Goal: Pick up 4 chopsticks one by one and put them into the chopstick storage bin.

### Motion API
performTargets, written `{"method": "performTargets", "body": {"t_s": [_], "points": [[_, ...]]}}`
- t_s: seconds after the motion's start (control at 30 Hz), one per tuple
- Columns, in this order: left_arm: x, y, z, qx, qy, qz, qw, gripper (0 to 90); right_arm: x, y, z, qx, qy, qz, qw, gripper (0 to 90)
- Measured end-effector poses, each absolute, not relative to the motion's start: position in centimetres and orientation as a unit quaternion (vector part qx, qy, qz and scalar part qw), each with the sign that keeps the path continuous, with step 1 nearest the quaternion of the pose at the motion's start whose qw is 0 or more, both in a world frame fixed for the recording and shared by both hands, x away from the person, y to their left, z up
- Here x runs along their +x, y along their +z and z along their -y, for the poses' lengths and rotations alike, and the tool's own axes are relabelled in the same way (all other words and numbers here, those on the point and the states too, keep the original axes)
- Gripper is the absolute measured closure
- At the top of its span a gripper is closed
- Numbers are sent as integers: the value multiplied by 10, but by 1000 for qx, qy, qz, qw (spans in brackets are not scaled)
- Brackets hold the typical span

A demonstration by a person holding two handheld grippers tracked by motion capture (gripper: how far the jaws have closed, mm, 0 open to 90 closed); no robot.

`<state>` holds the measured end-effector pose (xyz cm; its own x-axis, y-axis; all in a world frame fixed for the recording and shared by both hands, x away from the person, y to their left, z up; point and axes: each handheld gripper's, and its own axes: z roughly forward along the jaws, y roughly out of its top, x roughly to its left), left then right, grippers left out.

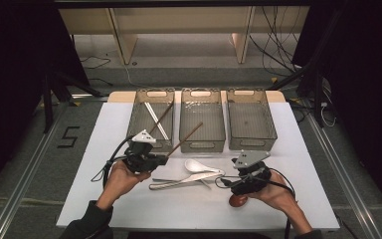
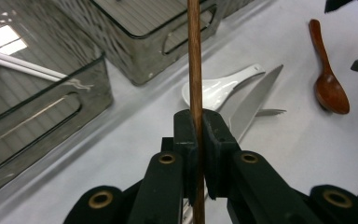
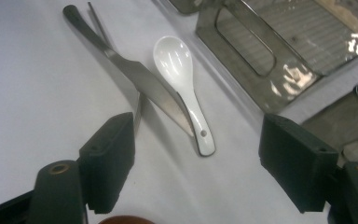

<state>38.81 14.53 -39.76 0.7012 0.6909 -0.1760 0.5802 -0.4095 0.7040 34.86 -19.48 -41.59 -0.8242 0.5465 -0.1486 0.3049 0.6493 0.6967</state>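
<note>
Fingers [image 2: 196, 140] clamped around brown chopstick [image 2: 194, 56]

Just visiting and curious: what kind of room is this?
Probably a lab or test workshop: a white table with three clear bins and cutlery, loose cables on the floor, and a taped floor number.

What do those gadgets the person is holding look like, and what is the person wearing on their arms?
Each hand holds a black claw tool. The left claw and right claw each have two blocky black jaws on arms with brass-coloured rivets, a grey three-cornered plate on top and a black cable trailing off. The left sleeve is dark, and a dark cuff edges the right wrist.
</note>
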Motion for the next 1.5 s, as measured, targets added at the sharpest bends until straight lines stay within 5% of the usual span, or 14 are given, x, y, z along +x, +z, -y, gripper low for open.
{"method": "performTargets", "body": {"t_s": [0.5, 1.5], "points": [[427, -388, -173, 791, 107, -440, 412, 849, 342, -424, 209, 293, 382, -862, 161, 266], [510, -388, -187, 784, 155, -477, 366, 849, 339, -423, 214, 294, 388, -859, 160, 264]]}}
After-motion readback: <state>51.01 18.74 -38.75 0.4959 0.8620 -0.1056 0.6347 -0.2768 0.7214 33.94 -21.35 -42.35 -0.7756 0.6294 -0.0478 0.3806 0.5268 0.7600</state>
